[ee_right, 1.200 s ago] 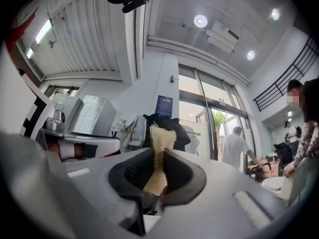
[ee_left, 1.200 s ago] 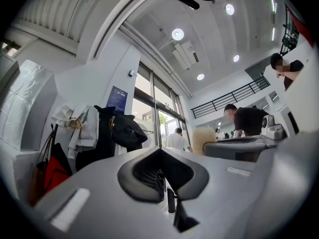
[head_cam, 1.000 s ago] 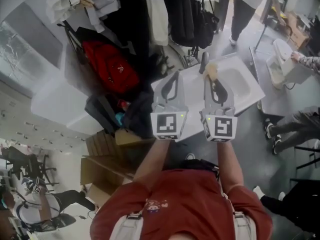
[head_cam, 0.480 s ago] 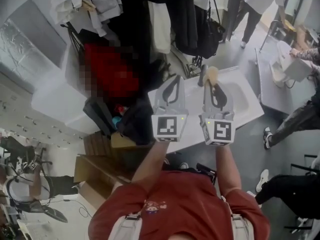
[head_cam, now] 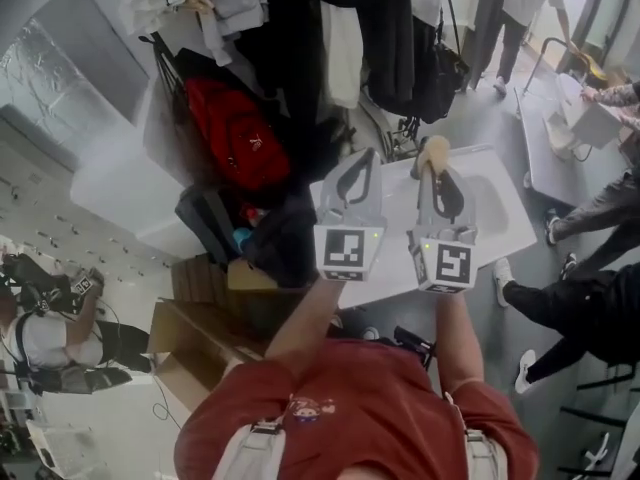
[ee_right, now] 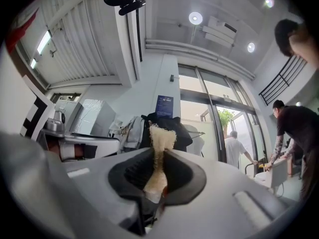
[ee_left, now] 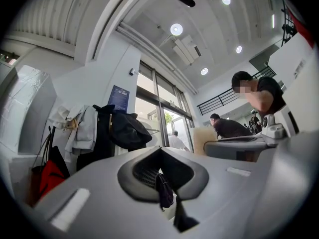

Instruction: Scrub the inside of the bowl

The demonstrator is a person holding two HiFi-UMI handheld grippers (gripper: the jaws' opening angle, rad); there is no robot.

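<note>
No view shows the bowl, so where it stands cannot be told. What is ready for it is the scrubber (ee_right: 160,143), a pale, fibrous pad. It is pinched at its waist by the right hand-held gripper (ee_right: 158,159), whose jaws are clenched on it so that the frayed top flares out above them. From the head view the scrubber (head_cam: 433,151) pokes out past the tips of the right hand-held gripper (head_cam: 437,173), held up in the air and touching nothing.

It looks light, soft and springy. It will probably squash flat under pressure and bend rather than push, so the short, firm hold near its middle suits scrubbing. A longer free end would likely flop about.

The bowl will probably be stiff and, if wet, slippery. My guess is it wants steadying at the rim, where a two-jaw pinch can bite on wall thickness instead of sliding off a curve.

That job would fall to the left hand-held gripper (ee_left: 160,177), which is clenched shut on nothing. A small dark tab (ee_left: 164,193) hangs at the seam, and I cannot tell whether it belongs to the tool. In the head view the left hand-held gripper (head_cam: 358,173) sits just beside the right one, level with it.

Below both lies a white worktop (head_cam: 396,213) with a sunken basin (head_cam: 492,200).
</note>
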